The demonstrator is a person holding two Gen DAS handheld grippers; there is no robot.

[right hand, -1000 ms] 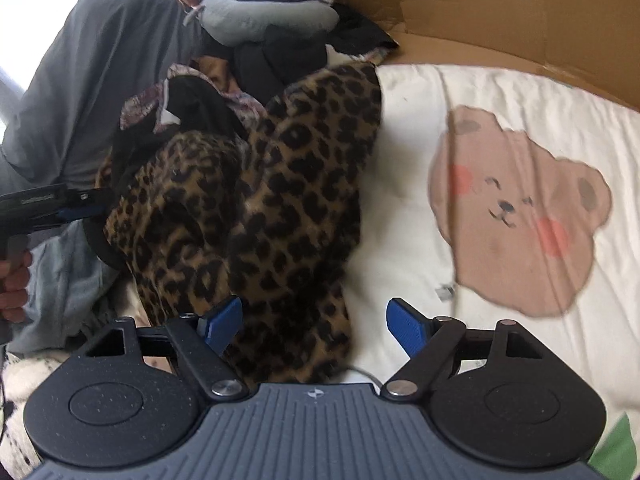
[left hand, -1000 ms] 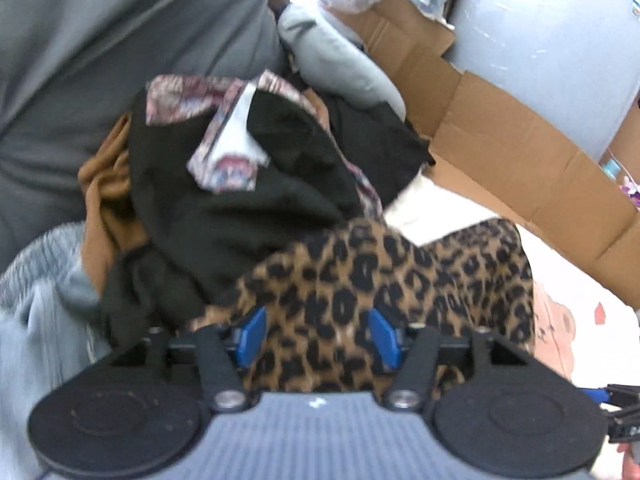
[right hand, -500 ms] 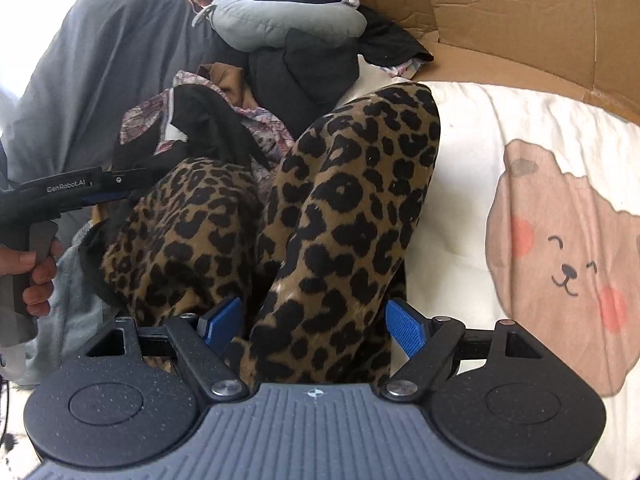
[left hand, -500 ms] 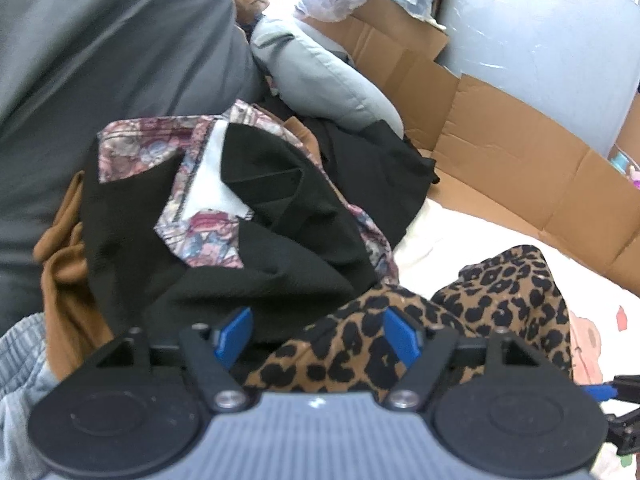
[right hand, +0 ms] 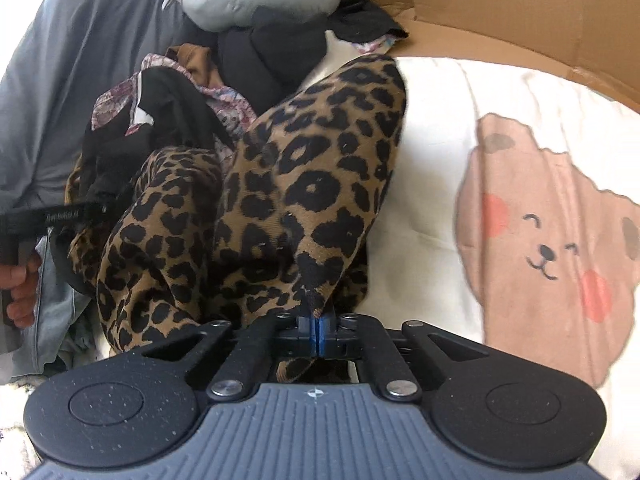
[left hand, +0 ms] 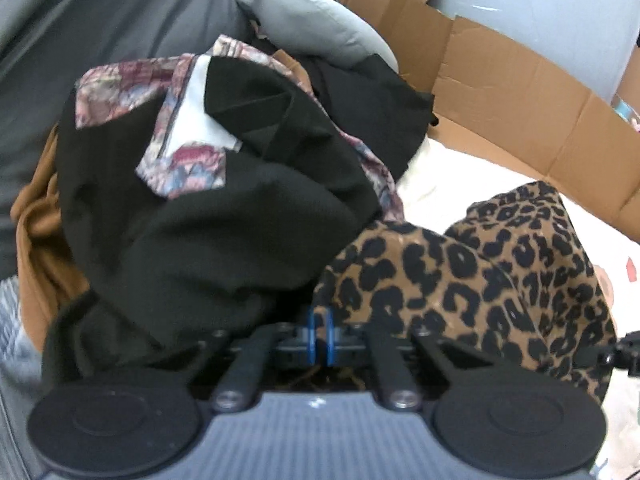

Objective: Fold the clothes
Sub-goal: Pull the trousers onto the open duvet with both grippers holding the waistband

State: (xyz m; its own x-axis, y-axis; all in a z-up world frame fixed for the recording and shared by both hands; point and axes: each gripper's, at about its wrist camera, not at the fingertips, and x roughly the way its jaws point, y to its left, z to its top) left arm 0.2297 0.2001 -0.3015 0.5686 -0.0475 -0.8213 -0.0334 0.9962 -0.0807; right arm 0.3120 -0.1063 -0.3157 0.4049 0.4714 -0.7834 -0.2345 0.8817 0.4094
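A leopard-print garment [right hand: 304, 192] lies bunched on the white bear-print blanket [right hand: 440, 160]; it also shows in the left wrist view [left hand: 460, 276]. My right gripper [right hand: 316, 330] is shut on a corner of the leopard garment. My left gripper [left hand: 319, 338] is shut on the garment's other edge, next to a black garment [left hand: 208, 232]. From the right wrist view the left gripper [right hand: 60, 216] shows at the far left, held in a hand.
A pile of clothes sits left: black garment with floral lining [left hand: 180, 168], brown cloth [left hand: 40, 236], grey pillow [left hand: 316, 28]. Cardboard walls [left hand: 520, 88] line the back. A grey cover [right hand: 60, 92] rises at left. A bear print [right hand: 552, 240] is on the blanket.
Both grippers were open around the leopard garment and have closed on it. The garment is now lifted and bunched toward the cameras.
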